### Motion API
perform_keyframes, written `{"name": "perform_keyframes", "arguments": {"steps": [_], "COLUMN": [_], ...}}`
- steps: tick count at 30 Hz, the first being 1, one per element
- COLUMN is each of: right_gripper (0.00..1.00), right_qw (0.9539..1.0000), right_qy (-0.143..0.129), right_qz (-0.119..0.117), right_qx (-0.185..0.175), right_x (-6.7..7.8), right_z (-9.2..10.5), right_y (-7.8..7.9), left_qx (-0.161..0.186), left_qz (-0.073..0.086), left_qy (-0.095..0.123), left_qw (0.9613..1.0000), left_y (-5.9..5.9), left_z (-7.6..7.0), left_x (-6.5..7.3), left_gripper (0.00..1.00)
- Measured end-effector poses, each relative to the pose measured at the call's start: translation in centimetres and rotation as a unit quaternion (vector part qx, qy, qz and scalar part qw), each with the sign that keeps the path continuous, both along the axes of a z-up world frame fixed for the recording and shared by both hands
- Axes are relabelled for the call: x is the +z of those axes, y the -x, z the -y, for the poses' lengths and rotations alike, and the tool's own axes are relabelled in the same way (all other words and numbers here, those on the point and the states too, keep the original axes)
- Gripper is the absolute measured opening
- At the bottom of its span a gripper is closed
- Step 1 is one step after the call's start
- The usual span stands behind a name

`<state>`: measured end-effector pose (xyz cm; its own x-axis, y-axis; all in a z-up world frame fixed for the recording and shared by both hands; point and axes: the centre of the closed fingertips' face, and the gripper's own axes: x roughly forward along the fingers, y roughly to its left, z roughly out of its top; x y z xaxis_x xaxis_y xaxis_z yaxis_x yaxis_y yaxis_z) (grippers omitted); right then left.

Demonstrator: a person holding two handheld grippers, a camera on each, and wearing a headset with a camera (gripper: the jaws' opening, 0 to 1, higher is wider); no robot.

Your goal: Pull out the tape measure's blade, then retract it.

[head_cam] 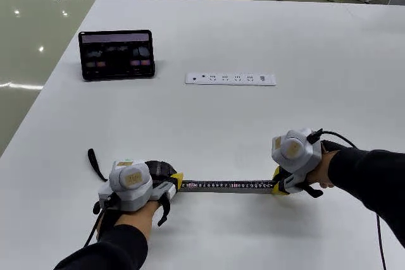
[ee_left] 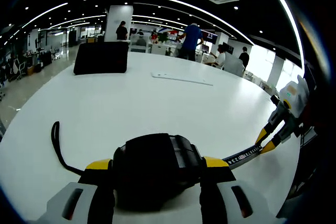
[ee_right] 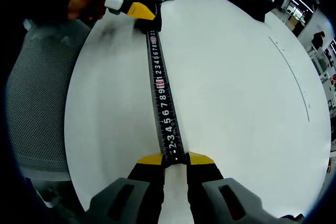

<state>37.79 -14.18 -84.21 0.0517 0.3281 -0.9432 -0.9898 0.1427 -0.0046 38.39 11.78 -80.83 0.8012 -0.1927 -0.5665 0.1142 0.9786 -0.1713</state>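
Observation:
The black tape measure case (ee_left: 157,163) sits between the yellow-tipped jaws of my left gripper (ee_left: 157,169), which is shut on it at the table's near left (head_cam: 158,178). Its black wrist strap (head_cam: 95,164) trails to the left on the table. The dark blade (head_cam: 224,186) with white numerals runs out flat along the table to my right gripper (head_cam: 278,184). In the right gripper view the blade (ee_right: 163,98) stretches from the far case (ee_right: 148,18) to my right gripper (ee_right: 176,160), which is shut on the blade's end.
A dark tablet (head_cam: 116,54) stands at the back left of the white table (head_cam: 253,61), and a white power strip (head_cam: 230,79) lies in the middle. Office chairs and people's legs stand beyond the far edge. The table's left edge drops to a glossy floor.

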Motion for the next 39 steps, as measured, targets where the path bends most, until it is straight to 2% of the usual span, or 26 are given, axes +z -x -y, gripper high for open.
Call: {"name": "perform_keyframes", "arguments": {"steps": [4, 10, 14, 21, 26, 39], "right_gripper": [0.11, 0.11, 0.11, 0.11, 0.11, 0.11], "right_qw": [1.0, 0.9995, 0.9995, 0.9991, 0.9987, 0.9981], "right_qy": [-0.001, -0.013, -0.021, -0.029, -0.042, -0.05], "right_qz": [0.002, 0.008, 0.005, 0.014, 0.011, 0.016], "right_qx": [0.008, 0.027, 0.023, 0.03, 0.027, 0.033], "right_x": [0.0, 0.1, 0.0, 0.1, 0.2, 0.2], "right_z": [-0.1, -0.1, -0.2, -0.4, -1.1, -2.3], "right_y": [0.1, 0.2, 0.1, 0.3, 0.5, 0.5], "left_qx": [-0.006, -0.009, -0.011, -0.011, -0.011, -0.012], "left_qz": [-0.012, -0.014, -0.017, -0.017, -0.017, -0.02], "left_qy": [-0.008, -0.006, -0.003, -0.003, -0.002, 0.0], "left_qw": [0.9999, 0.9998, 0.9998, 0.9998, 0.9998, 0.9997], "left_y": [-0.1, -0.1, -0.1, -0.1, 0.0, 0.2], "left_z": [0.0, 0.0, 0.0, -0.1, 0.0, 0.0], "left_x": [-0.2, -0.3, -0.3, -0.3, -0.3, -0.3], "left_gripper": [0.61, 0.6, 0.6, 0.6, 0.6, 0.6]}}
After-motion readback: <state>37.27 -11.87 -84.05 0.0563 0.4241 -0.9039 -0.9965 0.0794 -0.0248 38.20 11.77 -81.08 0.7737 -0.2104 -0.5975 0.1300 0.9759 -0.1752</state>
